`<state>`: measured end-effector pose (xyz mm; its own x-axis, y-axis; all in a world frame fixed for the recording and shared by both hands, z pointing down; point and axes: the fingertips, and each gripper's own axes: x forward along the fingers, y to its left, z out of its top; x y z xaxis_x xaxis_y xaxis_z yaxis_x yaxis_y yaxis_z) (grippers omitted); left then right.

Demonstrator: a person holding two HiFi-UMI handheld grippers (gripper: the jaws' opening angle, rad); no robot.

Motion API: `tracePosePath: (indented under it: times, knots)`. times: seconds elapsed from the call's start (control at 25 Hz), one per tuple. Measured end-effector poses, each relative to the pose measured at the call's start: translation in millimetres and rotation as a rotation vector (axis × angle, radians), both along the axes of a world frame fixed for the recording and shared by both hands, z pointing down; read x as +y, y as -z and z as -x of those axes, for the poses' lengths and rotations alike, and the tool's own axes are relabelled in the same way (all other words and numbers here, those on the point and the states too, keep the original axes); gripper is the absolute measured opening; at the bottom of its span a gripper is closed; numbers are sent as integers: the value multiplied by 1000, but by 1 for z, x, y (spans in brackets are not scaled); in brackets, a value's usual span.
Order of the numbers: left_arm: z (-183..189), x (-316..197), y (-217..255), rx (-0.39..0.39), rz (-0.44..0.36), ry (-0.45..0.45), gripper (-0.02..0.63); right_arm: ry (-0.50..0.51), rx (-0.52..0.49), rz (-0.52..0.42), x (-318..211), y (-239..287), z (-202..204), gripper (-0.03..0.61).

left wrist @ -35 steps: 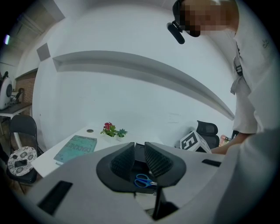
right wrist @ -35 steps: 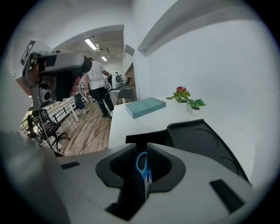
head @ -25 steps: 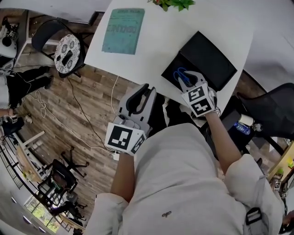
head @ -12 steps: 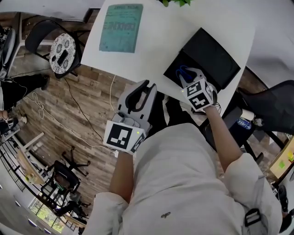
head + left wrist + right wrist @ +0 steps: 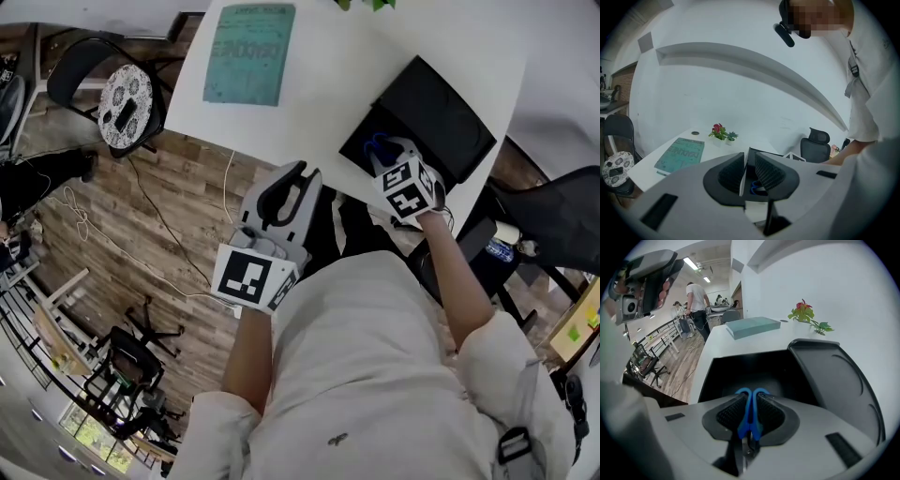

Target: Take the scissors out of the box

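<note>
Blue-handled scissors point(image 5: 750, 414) sit clamped between the pads of my right gripper point(image 5: 750, 397), which is shut on the handles. It holds them over the near end of the open black box point(image 5: 757, 369). In the head view the right gripper point(image 5: 382, 152) is at the box's point(image 5: 441, 112) near left corner, with the blue scissors point(image 5: 377, 143) showing at its tips. My left gripper point(image 5: 298, 172) hangs over the wooden floor just off the table's near edge, shut with nothing in it. In the left gripper view its jaws point(image 5: 749, 161) point toward the box point(image 5: 761, 157).
The box lid point(image 5: 836, 380) stands open at the right. On the white table point(image 5: 328, 84) lie a teal book point(image 5: 246, 52) and a small potted plant point(image 5: 806, 315). A black office chair point(image 5: 562, 220) is at the right, and a chair with a patterned cushion point(image 5: 125, 103) at the left.
The right gripper, still shut on the scissors, has shifted slightly farther along the box's near corner. The left gripper has stayed put.
</note>
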<state>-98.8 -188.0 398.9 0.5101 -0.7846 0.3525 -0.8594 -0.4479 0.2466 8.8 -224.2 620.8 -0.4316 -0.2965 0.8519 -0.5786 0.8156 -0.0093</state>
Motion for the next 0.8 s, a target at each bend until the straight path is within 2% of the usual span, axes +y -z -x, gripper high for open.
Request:
tracePosePath:
  times: [0.8]
  knots:
    - [5,2,4,-4,-9,24,78,16,-15,-32,-1,6,0,84]
